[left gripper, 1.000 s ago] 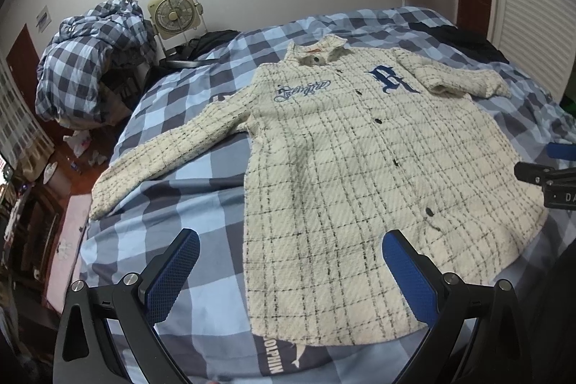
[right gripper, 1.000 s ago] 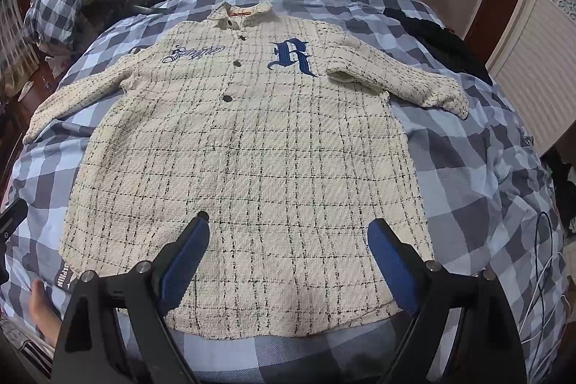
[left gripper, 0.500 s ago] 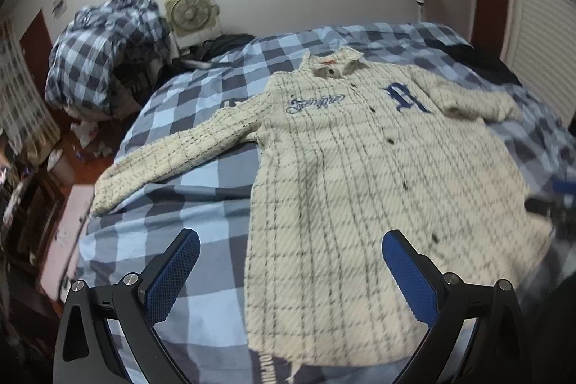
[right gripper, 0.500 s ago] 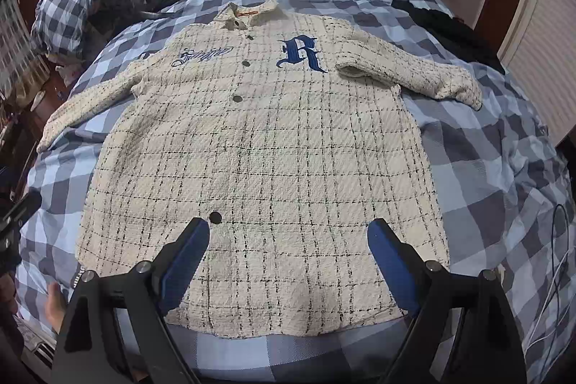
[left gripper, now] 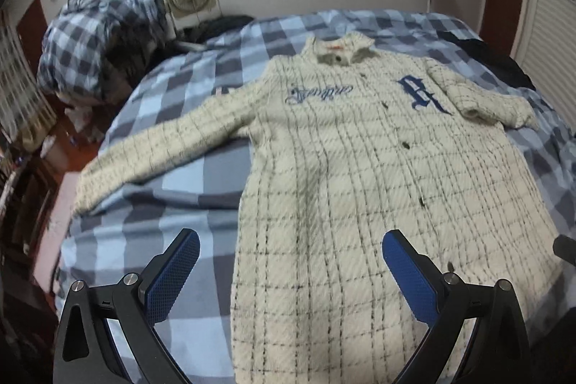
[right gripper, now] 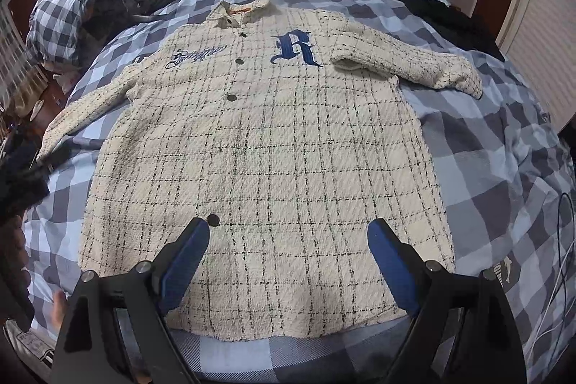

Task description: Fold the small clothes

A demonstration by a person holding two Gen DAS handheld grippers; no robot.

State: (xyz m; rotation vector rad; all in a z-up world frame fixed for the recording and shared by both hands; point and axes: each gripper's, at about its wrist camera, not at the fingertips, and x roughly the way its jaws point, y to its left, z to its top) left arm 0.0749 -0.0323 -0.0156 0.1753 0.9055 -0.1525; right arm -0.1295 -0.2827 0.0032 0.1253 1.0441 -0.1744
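We see a cream tweed jacket spread flat, front up, on the checked bedspread, hem just beyond both grippers. Our left gripper and right gripper gape wide, holding nothing; the weave is nubby, gridded black.

Cream tweed button-front jacket with black grid checks, blue embroidered "R" and script, lies flat, front up, on the bed; one sleeve spread, the other bent inward.
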